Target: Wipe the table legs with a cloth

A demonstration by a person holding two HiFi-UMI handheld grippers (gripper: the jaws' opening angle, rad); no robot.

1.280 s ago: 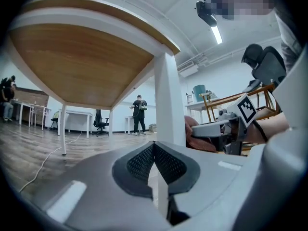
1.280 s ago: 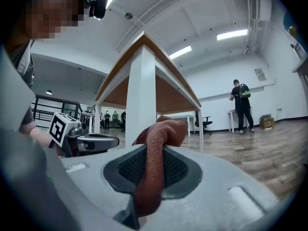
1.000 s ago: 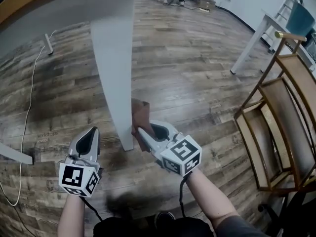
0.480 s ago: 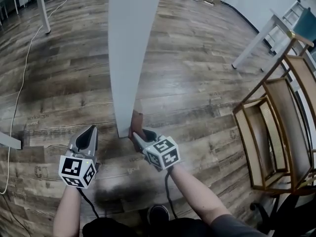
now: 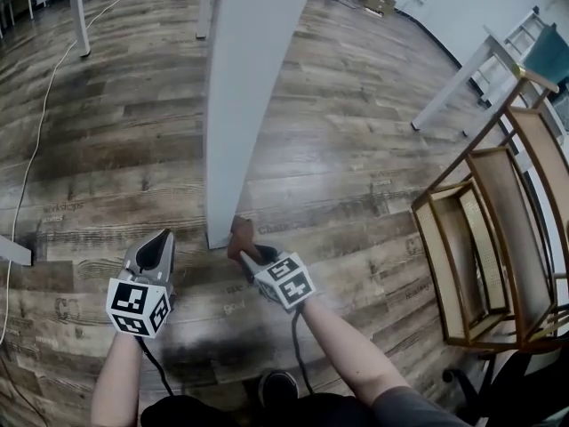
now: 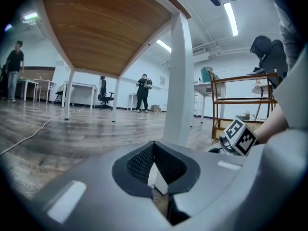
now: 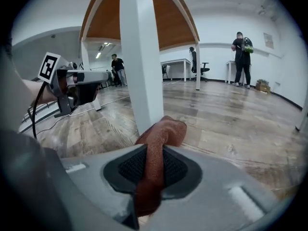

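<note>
**Head view:** the white table leg [image 5: 238, 105] is running down from the top centre of the frame to its foot on the wooden floor [image 5: 356, 149], just below the middle. The right tool [image 5: 245, 249] is reaching in from the lower centre, pinching a rust-brown cloth [image 5: 238, 232]. The bunched end of the cloth is sitting just right of the leg's foot — whether it is touching the leg cannot be told here. The left tool [image 5: 158, 241] is hovering at the lower left, apart from the leg, its tips pointing toward the foot. A wooden rack [image 5: 480, 238] is standing along the right edge, and a white cable [image 5: 34, 158] is trailing down the left side.

**Left gripper view:** the left tool [image 6: 153, 148] is showing its jaws pressed together at the tips with nothing between them. Through the slit below, only a bit of the leg's foot and the floor are showing. The table leg [image 6: 179, 81] is rising at the centre right to the brown underside of the table [image 6: 106, 28]. The right tool's marker cube [image 6: 239, 136] is peeking in at the right.

**Right gripper view:** the right tool [image 7: 154, 154] is clamping the cloth [image 7: 161, 134] between its pads. The fabric is bulging out above the tips, low in the centre, right at the foot of the table leg [image 7: 139, 57]. The left tool [image 7: 79, 83] is hanging at the left middle. A person [image 7: 241, 49] is standing far off in the upper right.
</note>
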